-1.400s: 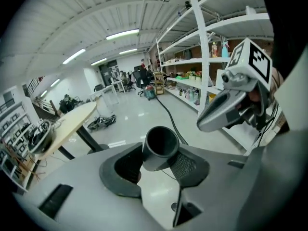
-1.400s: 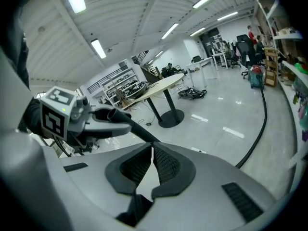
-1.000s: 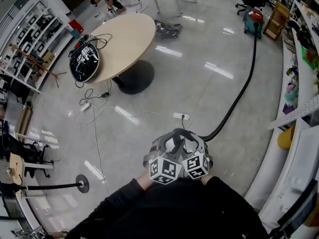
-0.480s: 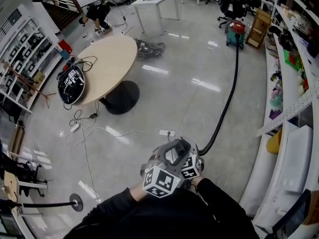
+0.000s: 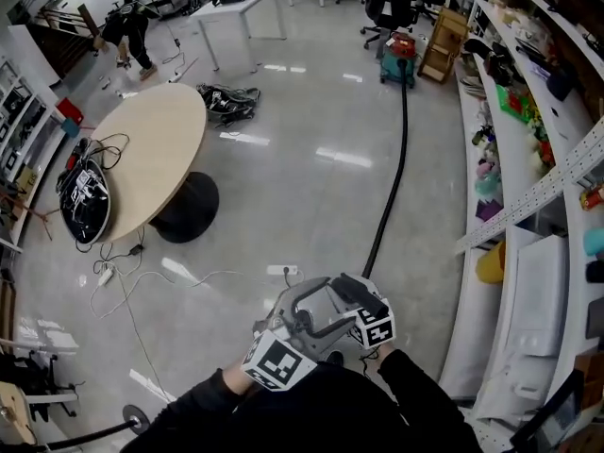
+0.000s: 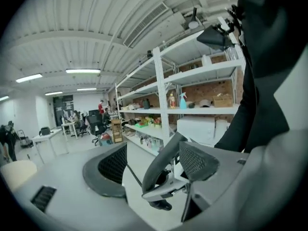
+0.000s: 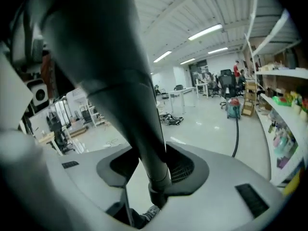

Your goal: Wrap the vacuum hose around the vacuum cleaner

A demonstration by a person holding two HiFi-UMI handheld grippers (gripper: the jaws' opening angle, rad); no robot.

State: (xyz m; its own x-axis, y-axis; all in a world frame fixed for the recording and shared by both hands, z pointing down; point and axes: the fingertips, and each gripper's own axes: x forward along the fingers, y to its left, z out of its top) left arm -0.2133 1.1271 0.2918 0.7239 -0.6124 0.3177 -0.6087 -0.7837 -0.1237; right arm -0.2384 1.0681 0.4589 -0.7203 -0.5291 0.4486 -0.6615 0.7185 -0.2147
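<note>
The red-and-teal vacuum cleaner [image 5: 400,57] stands far off by the shelves. Its black hose [image 5: 389,182] runs across the floor to my grippers. My right gripper [image 5: 351,295] is shut on the hose's rigid dark end tube [image 7: 144,129]; both pads touch it after the jaws have just been closing. My left gripper [image 5: 300,311] sits close beside it. Its jaws have just been opening, and the curved grey handle [image 6: 161,170] lies loose between them, nearer the right pad [image 6: 198,160]. The right gripper view also shows the vacuum cleaner [image 7: 233,107] and hose [image 7: 237,134].
A round wooden table [image 5: 156,149] carrying a black shell [image 5: 83,201] stands at the left, with cables and a power strip [image 5: 283,271] on the floor nearby. Stocked shelves [image 5: 528,149] line the right side. A black bag [image 5: 226,102] and a person [image 5: 127,26] are far back.
The person has walked toward the vacuum cleaner, which now lies more centrally ahead. Both grippers have risen with the hose end, and the left gripper has swung out to the left and opened.
</note>
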